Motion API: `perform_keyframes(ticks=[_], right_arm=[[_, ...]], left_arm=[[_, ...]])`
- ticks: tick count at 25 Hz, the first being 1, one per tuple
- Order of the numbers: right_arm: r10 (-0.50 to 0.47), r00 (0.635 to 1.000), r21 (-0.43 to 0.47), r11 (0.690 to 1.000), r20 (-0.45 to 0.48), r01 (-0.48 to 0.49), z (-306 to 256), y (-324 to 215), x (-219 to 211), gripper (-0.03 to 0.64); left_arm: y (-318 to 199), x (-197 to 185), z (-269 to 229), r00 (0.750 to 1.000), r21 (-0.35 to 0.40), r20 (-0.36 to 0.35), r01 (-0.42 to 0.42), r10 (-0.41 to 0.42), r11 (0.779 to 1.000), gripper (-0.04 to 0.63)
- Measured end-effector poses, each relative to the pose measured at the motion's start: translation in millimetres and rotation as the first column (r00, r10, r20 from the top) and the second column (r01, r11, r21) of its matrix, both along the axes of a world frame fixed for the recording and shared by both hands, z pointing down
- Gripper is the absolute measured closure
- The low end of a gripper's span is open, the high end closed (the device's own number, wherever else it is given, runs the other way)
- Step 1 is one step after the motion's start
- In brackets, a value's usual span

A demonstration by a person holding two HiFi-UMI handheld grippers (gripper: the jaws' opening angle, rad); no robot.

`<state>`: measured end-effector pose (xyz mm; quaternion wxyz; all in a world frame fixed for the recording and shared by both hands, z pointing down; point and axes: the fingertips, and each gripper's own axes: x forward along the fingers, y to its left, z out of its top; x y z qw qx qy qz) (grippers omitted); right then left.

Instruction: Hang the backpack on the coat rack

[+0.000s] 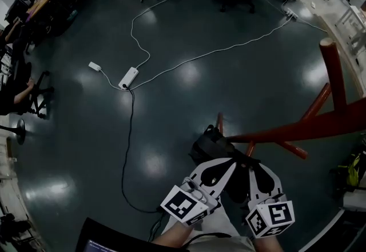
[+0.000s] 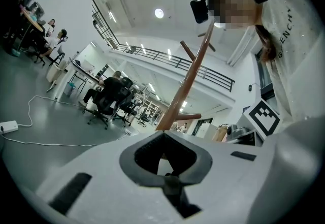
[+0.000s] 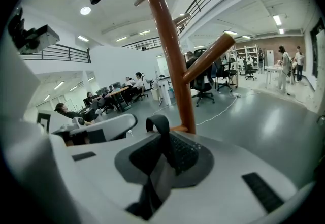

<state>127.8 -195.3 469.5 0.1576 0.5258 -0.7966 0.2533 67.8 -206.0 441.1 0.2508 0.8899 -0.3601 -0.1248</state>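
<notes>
Black and slack, slung just ahead of both pairs of jaws and clear of the floor (image 1: 171, 34): the backpack (image 1: 207, 145). Looks like the lifting step, with the hanging itself not yet done. On the left gripper (image 1: 224, 164), jaws closed together, nipping a thin black strap (image 2: 171, 183) at the seam below their oval gap. On the right gripper (image 1: 255, 168), jaws likewise closed, clamped on a loop (image 3: 158, 125) of webbing and the mesh panel (image 3: 185, 154) behind it. Just beyond the jaws, the red-brown coat rack (image 1: 334, 76), one slanted peg (image 3: 205, 63) up and to the right of the right jaws. Next, probably: raise the loop above that peg's tip, carry it over, lower until caught, and only then part the jaws. From the head view, bag, both grippers and the rack's spread arms together, but nothing of the pinch itself. From the gripper views, the grips themselves and the upright pole, yet almost none of the bag's body.
</notes>
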Motion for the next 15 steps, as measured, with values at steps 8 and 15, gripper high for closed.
perform_keyframes(ticks=[8, 15], right_arm=[[-0.018, 0.997, -0.029, 0.999, -0.070, 0.016, 20.7, -0.7, 2.2, 0.574], [-0.062, 0.978, -0.032, 0.998, -0.200, 0.057, 32.2, -0.4, 0.8, 0.572]], left_arm=[[4.4, -0.9, 12.7, 0.999, 0.018, 0.040, -0.005, 0.004, 1.000, 0.584], [8.6, -6.3, 11.0, 1.000, -0.026, 0.015, 0.007, -0.007, 1.000, 0.584]])
